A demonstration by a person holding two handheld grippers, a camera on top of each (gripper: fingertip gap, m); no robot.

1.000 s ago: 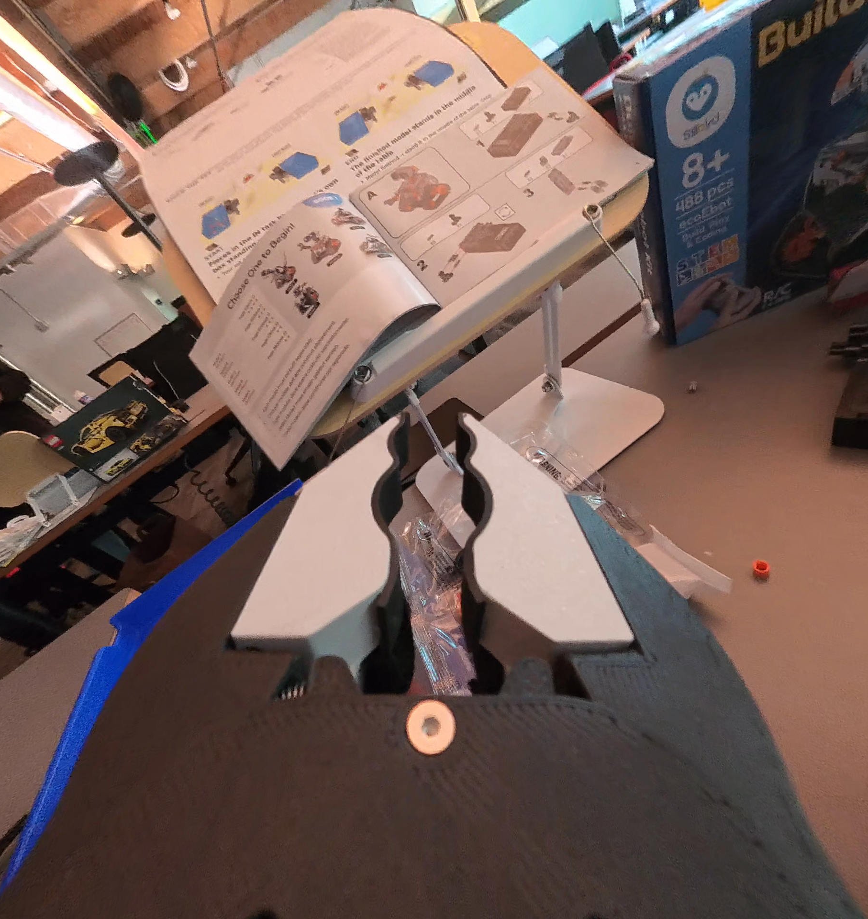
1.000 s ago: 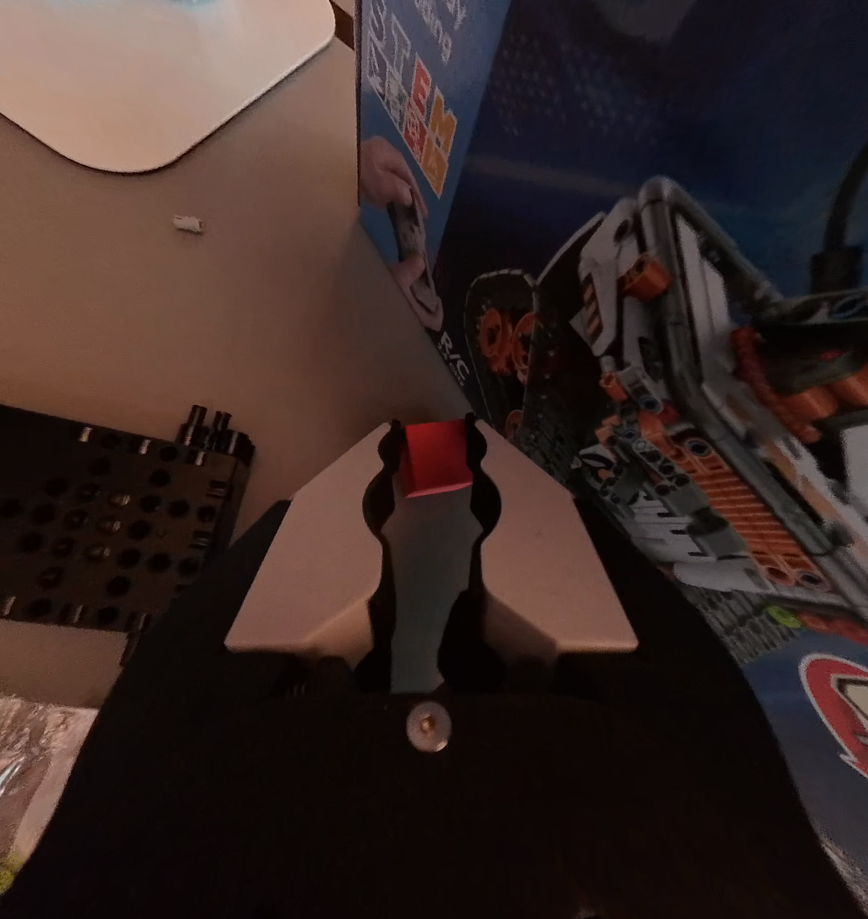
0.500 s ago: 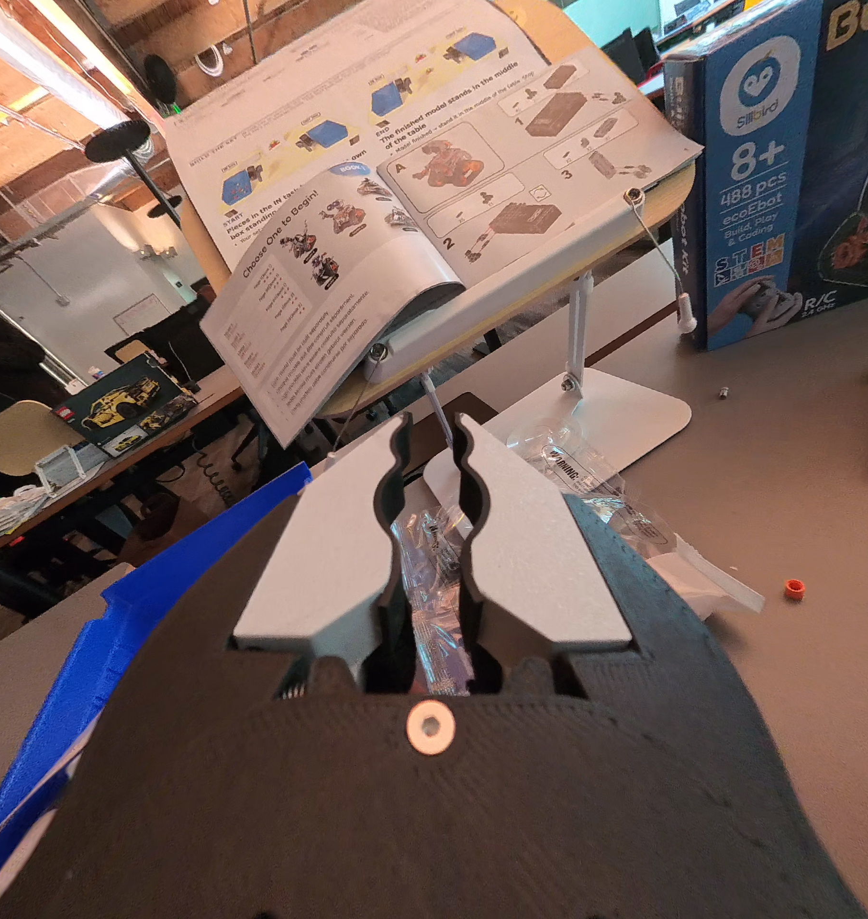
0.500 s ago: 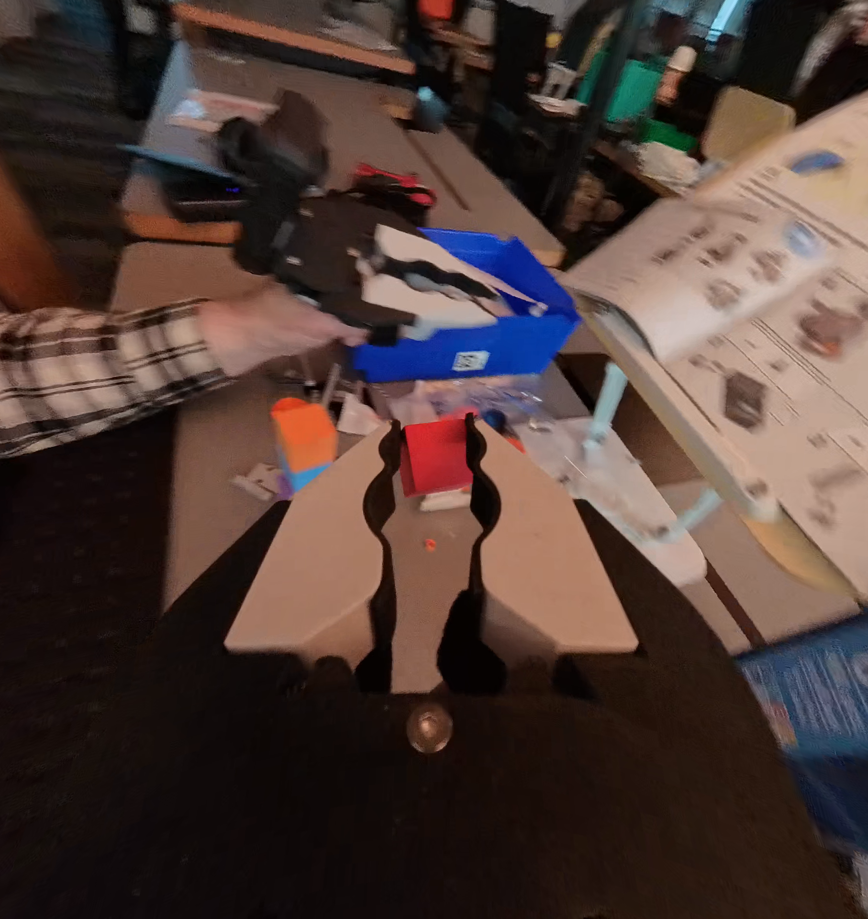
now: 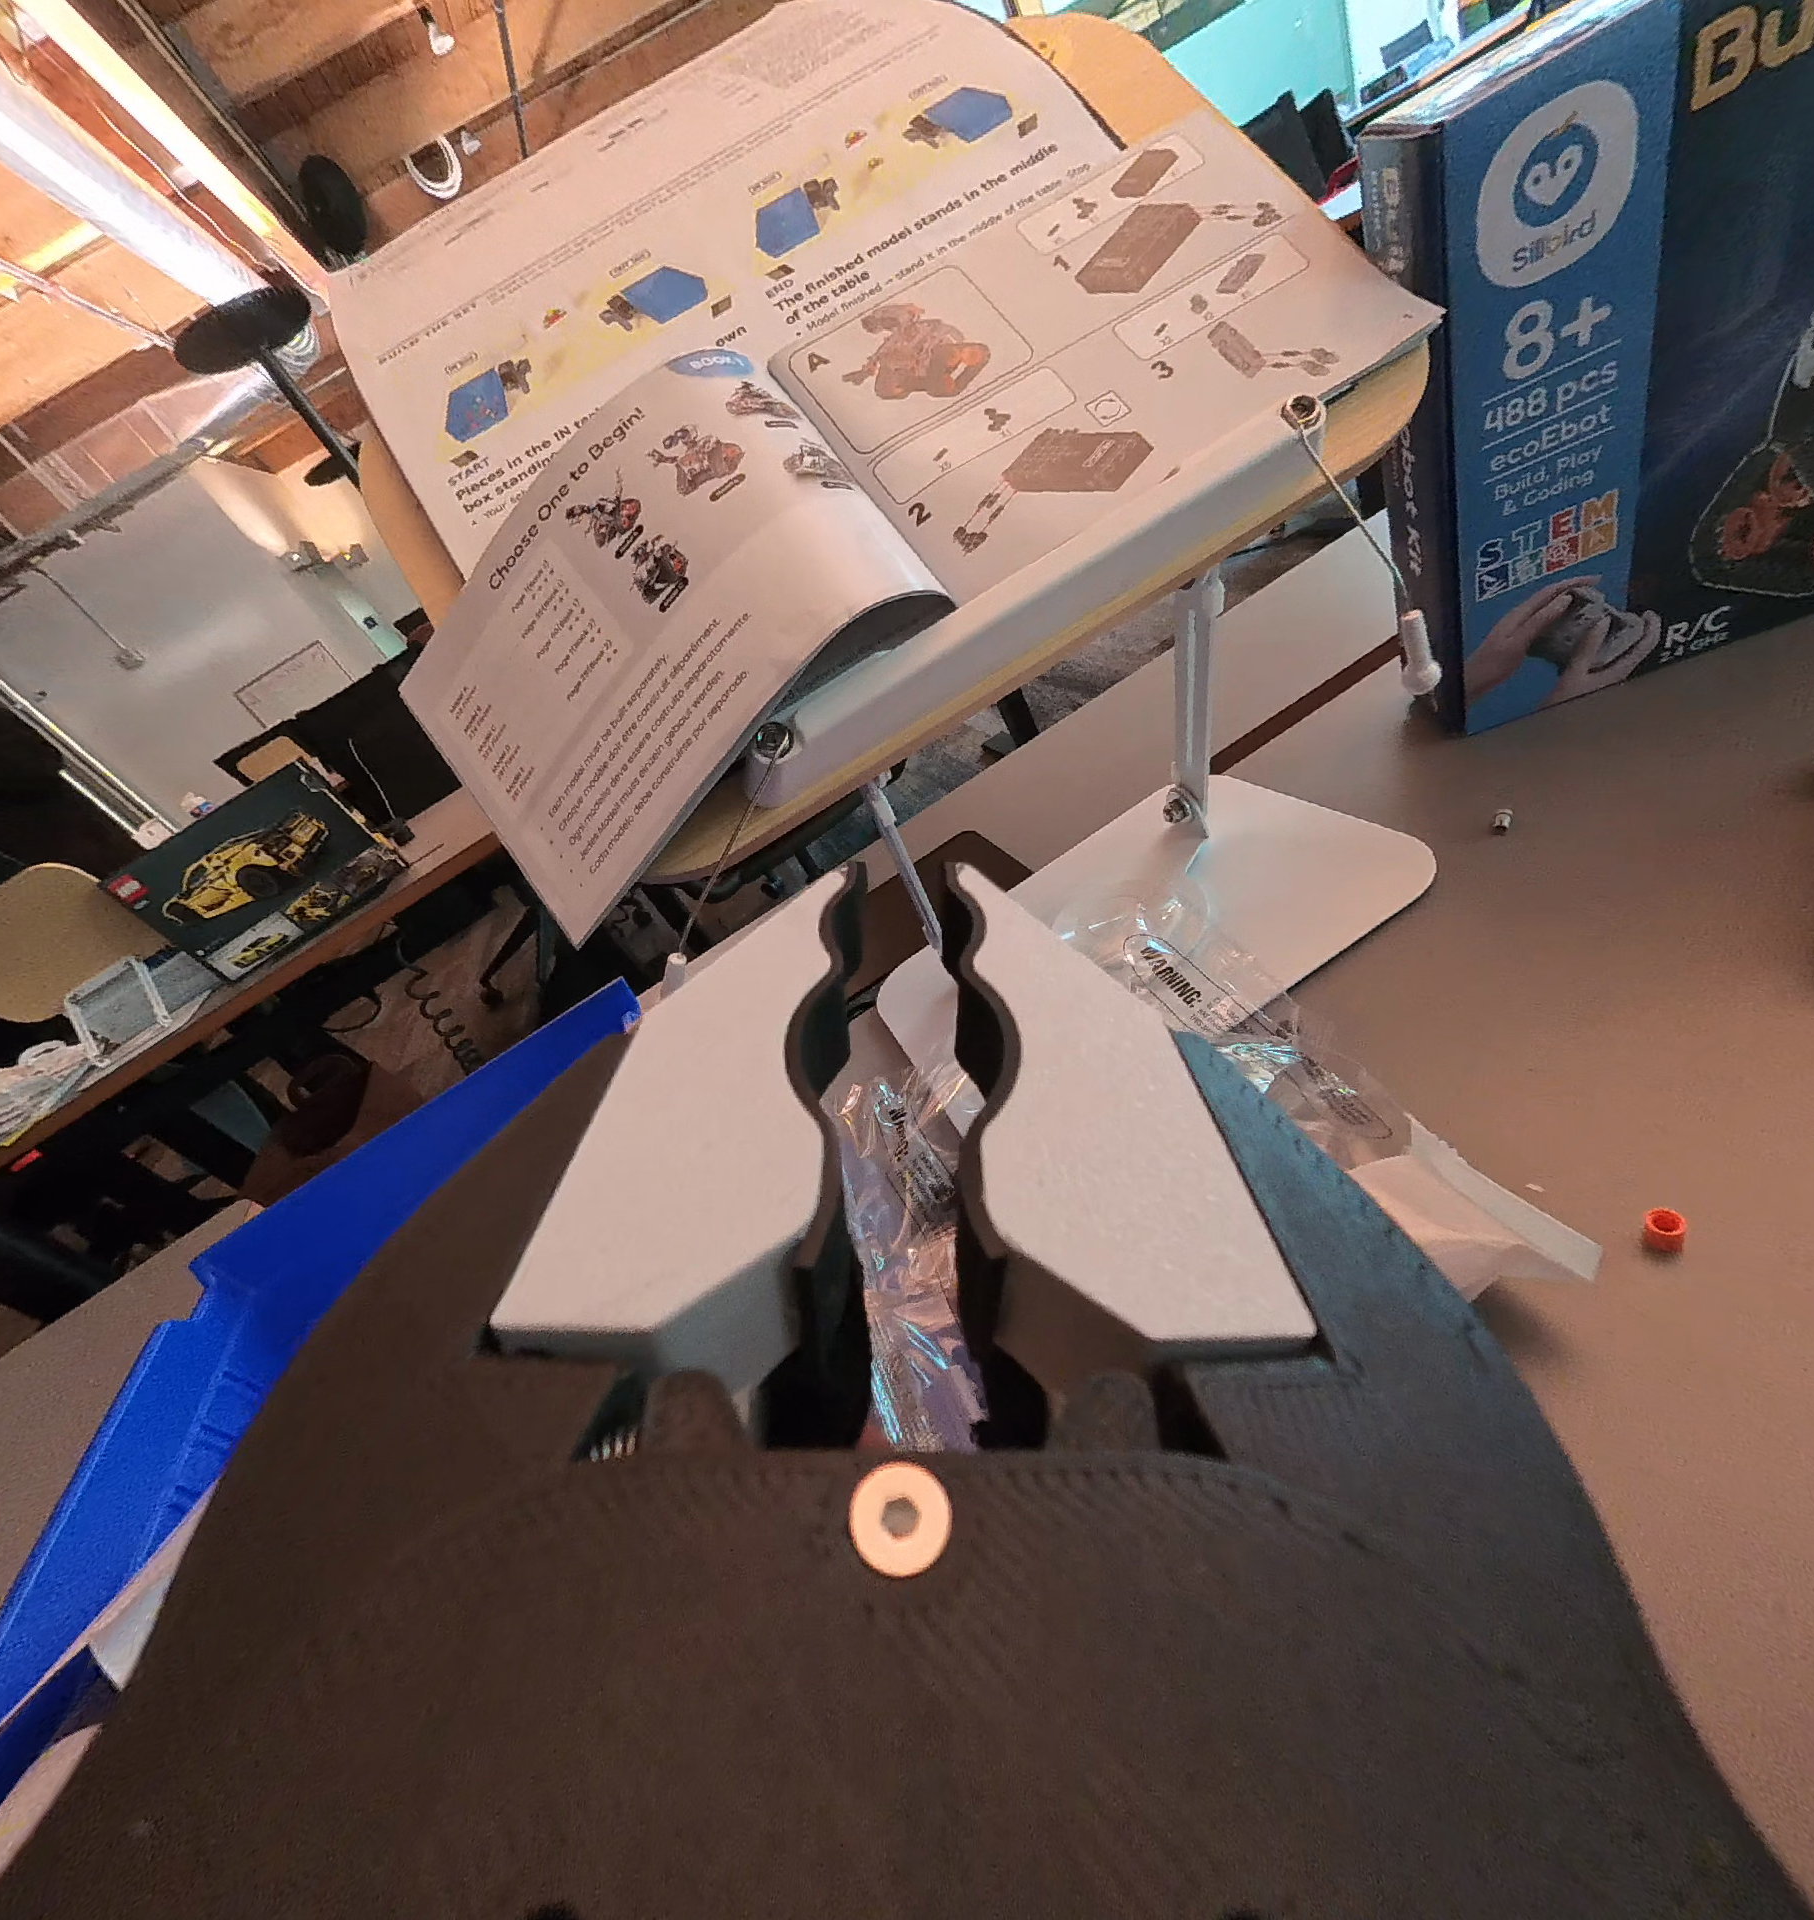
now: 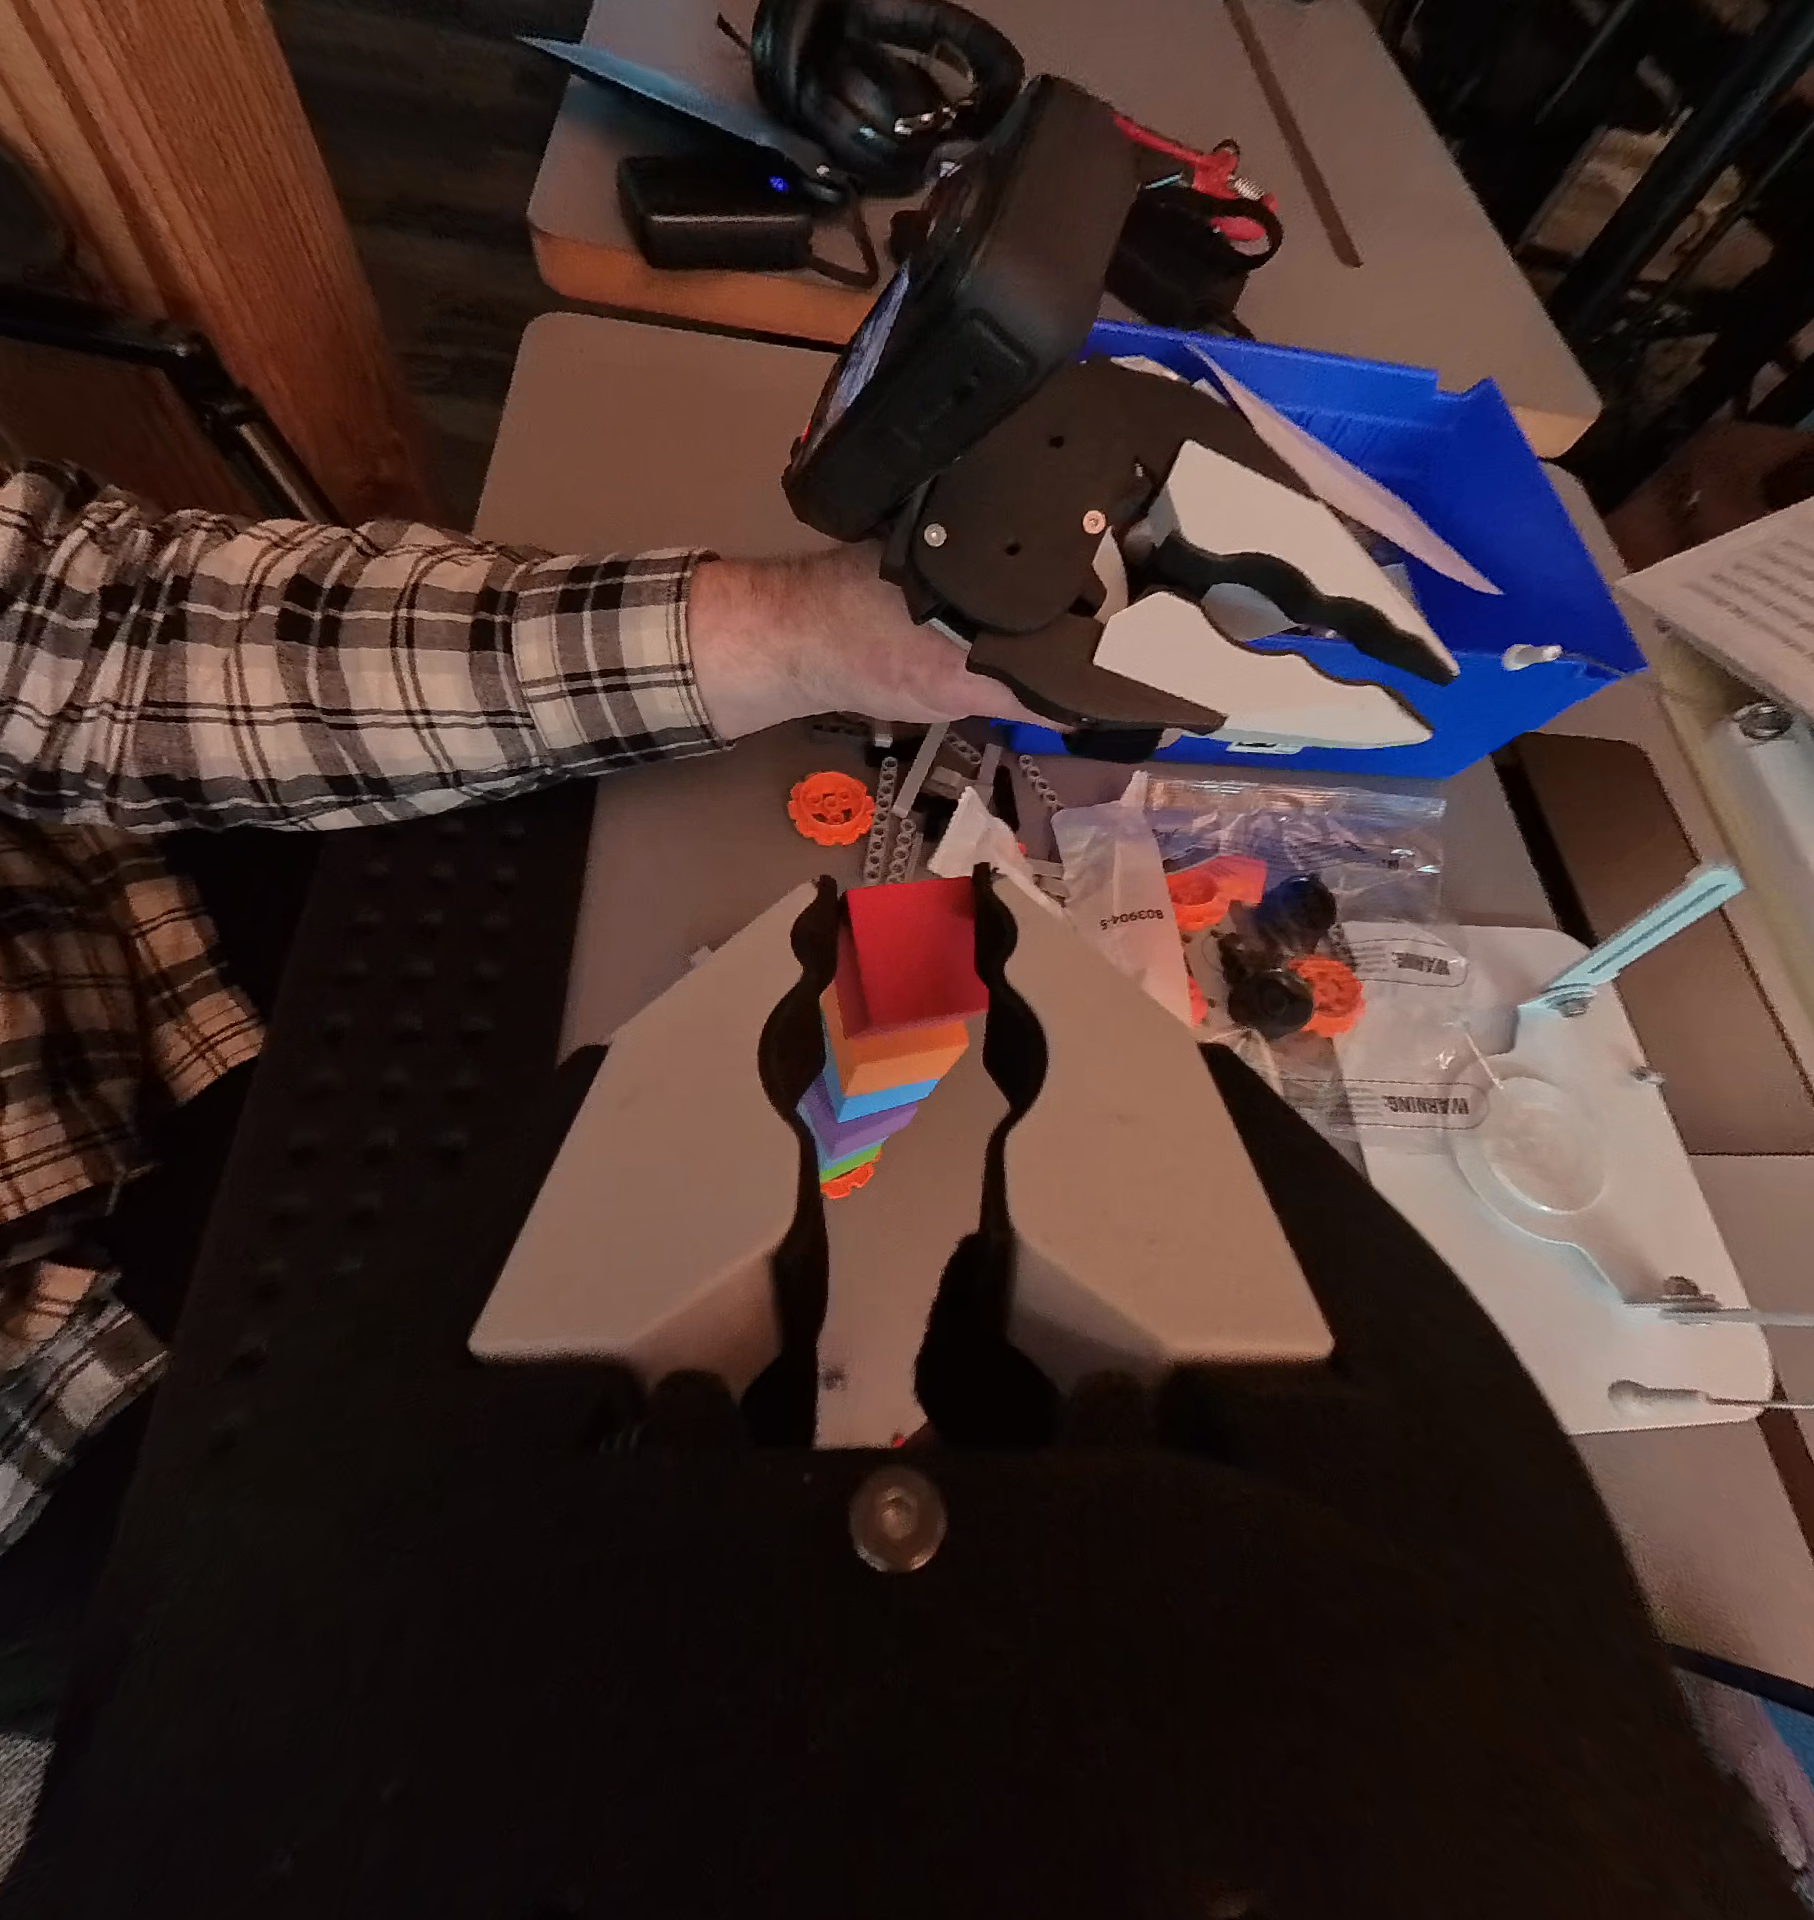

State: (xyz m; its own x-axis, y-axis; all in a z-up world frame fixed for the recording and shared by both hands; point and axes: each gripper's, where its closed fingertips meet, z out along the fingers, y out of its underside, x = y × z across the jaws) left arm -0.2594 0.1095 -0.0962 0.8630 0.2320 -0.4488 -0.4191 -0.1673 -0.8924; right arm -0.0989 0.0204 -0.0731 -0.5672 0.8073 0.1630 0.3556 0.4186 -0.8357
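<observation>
My right gripper (image 6: 903, 894) is shut on a red block (image 6: 908, 956). It holds the block directly over a stack of coloured blocks (image 6: 882, 1070), orange on top, then blue, purple and green; I cannot tell if the red block touches the stack. My left gripper (image 5: 900, 894) is slightly open and empty, hovering over clear plastic bags (image 5: 1225, 1008) beside a blue bin (image 5: 259, 1299). In the right wrist view a hand (image 6: 830, 644) in a plaid sleeve holds the left gripper (image 6: 1433, 696) in front of the blue bin (image 6: 1402, 436).
An open instruction booklet (image 5: 882, 416) rests on a white book stand (image 5: 1298, 883), with a blue kit box (image 5: 1609, 364) to its right. A small orange ring (image 5: 1663, 1230) lies on the table. Bags of parts (image 6: 1256, 935), an orange gear (image 6: 830, 805) and grey beams lie beyond the stack. Tip to tip, the grippers are about 20 centimetres apart.
My right gripper swung from facing the kit box to looking down over the block stack, still holding the red block. My left gripper shifted only slightly and stays empty.
</observation>
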